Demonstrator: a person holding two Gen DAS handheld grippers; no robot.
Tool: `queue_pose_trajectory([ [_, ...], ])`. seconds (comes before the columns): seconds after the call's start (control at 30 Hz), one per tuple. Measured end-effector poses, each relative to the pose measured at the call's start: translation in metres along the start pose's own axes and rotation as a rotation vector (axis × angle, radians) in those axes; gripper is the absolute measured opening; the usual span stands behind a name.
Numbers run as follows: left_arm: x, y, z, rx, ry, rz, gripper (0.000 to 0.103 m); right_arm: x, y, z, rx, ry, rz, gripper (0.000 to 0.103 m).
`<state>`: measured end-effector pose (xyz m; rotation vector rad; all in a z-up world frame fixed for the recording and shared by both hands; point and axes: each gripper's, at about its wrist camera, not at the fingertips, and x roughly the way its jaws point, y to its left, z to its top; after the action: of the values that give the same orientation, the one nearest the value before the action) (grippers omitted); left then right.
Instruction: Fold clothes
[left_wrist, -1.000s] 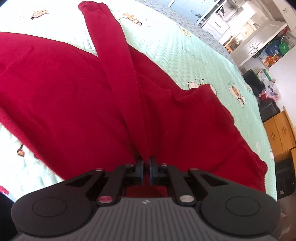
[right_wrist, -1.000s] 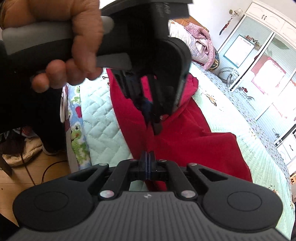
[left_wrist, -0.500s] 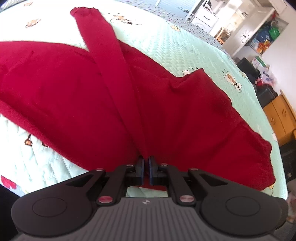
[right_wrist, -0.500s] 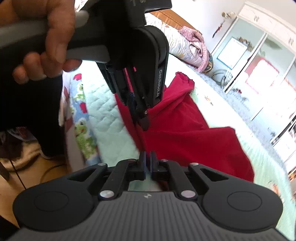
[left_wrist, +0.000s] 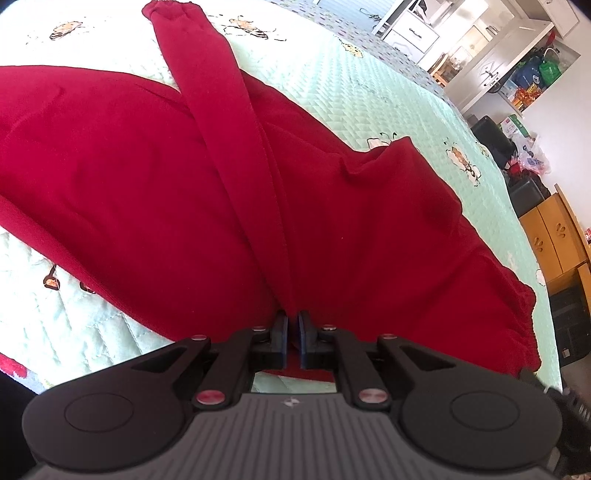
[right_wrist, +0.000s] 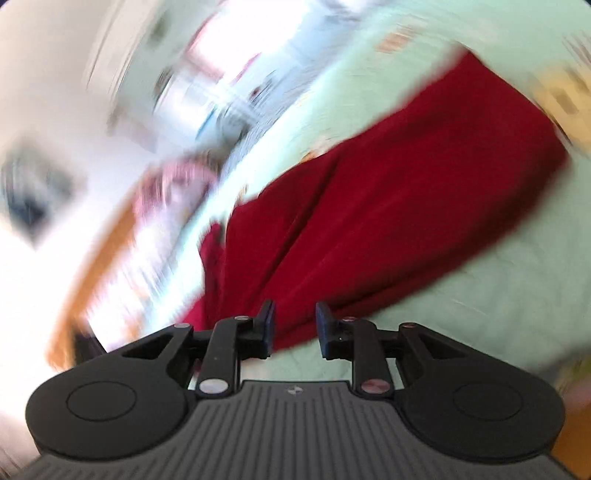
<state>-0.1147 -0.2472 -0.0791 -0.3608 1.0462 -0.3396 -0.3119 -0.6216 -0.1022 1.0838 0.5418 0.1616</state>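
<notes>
The red garment (left_wrist: 155, 177) lies spread across the bed (left_wrist: 332, 74), filling the middle of the left wrist view from the left edge to the lower right. One sleeve (left_wrist: 207, 96) is laid back over the body and runs from the upper left of the frame down to the bottom centre. There the left hand-held gripper (left_wrist: 291, 334) has it: the jaws are almost fully closed with a thin fold of red cloth pinched between them. That grip looks meant to pin the sleeve's root in place so the fold line does not slip.

The right hand-held gripper (right_wrist: 294, 325) is at the bottom centre of its own, badly blurred view. Its jaws are opening, with a clear gap between the blue pads (right_wrist: 269, 325). Red cloth sits just beyond and behind the gap, but the pads do not press on it, so I judge it has nothing in hold and is free to take a new grip.

The bed wears a pale green quilted cover printed with small cartoon animals. At the upper right of the left view stand white cabinets (left_wrist: 413, 33), and at the right edge yellow wooden drawers (left_wrist: 554, 236) beside dark clutter on the floor.
</notes>
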Motion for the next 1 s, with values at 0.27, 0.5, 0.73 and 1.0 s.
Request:
queue_pose_trajectory([
  [0.27,0.0,0.002,0.001,-0.01,0.008,-0.003,0.007,0.023,-0.02,-0.011,0.221,0.017,0.032,0.033],
  [0.5,0.002,0.003,0.002,-0.014,0.012,-0.004,0.007,0.021,-0.016,-0.017,0.241,0.018,-0.033,0.036],
  [0.73,0.003,0.005,0.002,-0.02,0.015,-0.009,0.007,0.024,-0.013,-0.017,0.266,0.014,-0.042,0.048],
  [1.0,0.003,0.007,0.003,-0.026,0.016,-0.018,0.008,0.026,-0.02,-0.014,0.313,0.009,-0.045,0.05],
])
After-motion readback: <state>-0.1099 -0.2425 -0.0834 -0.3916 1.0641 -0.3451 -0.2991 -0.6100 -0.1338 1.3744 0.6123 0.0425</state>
